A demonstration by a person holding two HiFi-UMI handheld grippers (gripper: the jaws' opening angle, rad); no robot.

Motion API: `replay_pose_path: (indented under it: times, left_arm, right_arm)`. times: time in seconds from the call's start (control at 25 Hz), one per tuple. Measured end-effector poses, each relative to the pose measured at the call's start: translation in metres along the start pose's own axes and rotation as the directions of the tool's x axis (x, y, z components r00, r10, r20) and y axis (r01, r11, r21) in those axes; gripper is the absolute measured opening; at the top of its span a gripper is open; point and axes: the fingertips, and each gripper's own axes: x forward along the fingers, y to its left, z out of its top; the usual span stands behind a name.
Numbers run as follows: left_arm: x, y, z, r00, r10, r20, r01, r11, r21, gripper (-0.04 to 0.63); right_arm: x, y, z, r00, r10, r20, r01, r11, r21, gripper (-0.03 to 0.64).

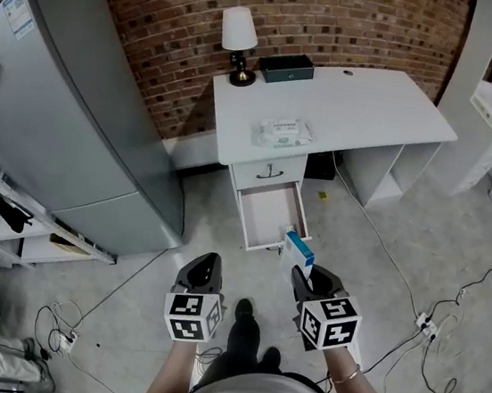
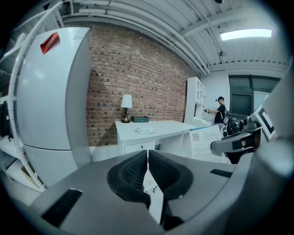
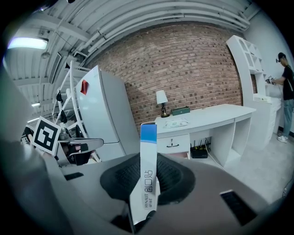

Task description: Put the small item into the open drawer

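Right tool (image 3: 146, 186) clamped on the lower end of a flat box (image 3: 147, 160), held upright over the floor, short of the open drawer (image 1: 266, 214) under the counter's (image 1: 374, 109) front edge. Box probably light, stiff, crushable card; best gripped across its broad faces. Left tool (image 2: 148, 170) closed, empty.

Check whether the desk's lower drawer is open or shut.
Open: the drawer is pulled out from the desk, its bare white floor visible.
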Motion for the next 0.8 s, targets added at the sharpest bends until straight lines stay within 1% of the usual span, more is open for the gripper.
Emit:
replay_pose_path:
  times: [0.4,0.6,0.8]
  left_arm:
    - [0.105,0.084,0.026,0.999,-0.016,-0.036,0.015,0.999,-0.039,0.029]
    - [0.148,0.118,0.031,0.997,-0.034,-0.063,0.031,0.998,-0.054,0.029]
    - [0.174,0.143,0.034,0.996,-0.059,-0.072,0.055,0.997,-0.057,0.029]
  right_arm:
    - [0.126,-0.007,0.046,0.999,0.003,-0.052,-0.003,1.0,-0.003,0.087]
    - [0.173,-0.015,0.057,0.996,-0.023,-0.085,0.024,1.0,0.016,0.087]
    - [0.206,-0.019,0.063,0.993,-0.055,-0.105,0.059,0.998,0.033,0.087]
